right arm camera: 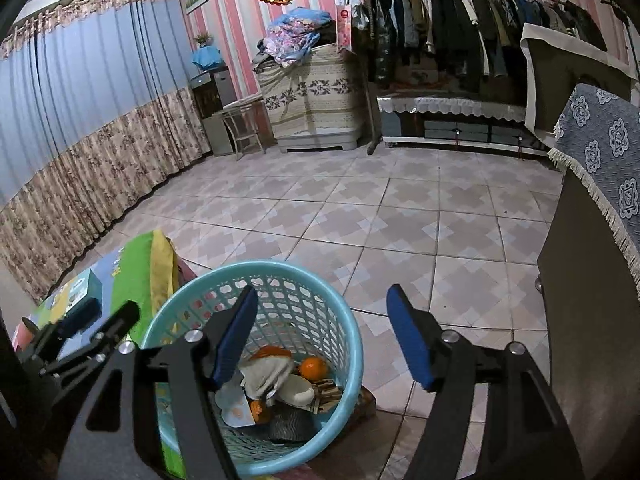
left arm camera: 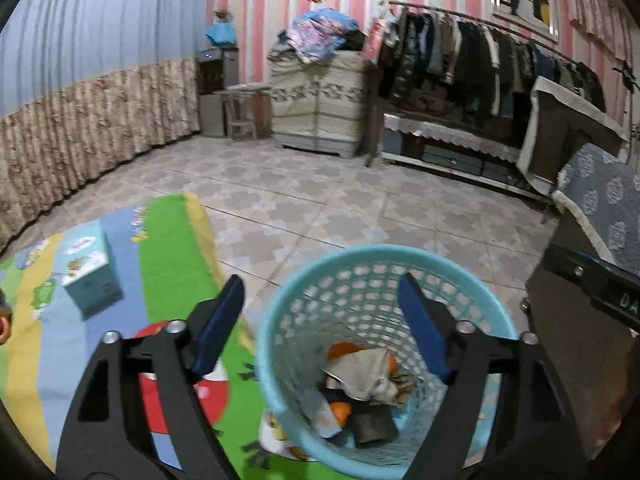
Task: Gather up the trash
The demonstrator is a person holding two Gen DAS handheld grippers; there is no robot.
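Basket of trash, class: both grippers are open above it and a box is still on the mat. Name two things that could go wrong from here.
1. The blue basket is light, openwork plastic standing partly on the play mat; a knock from the left gripper might tip it, spilling the crumpled paper and orange.
2. Reaching for the box, the left gripper could clip the rim.

Pink-striped walls (right arm camera: 248, 56), blue-and-floral curtains (right arm camera: 80, 120), patterned tile floor (right arm camera: 360, 208); clothes rack (right arm camera: 460, 20) at the back, cloth-covered cabinet (right arm camera: 312, 100), colourful play mat (left arm camera: 168, 260)
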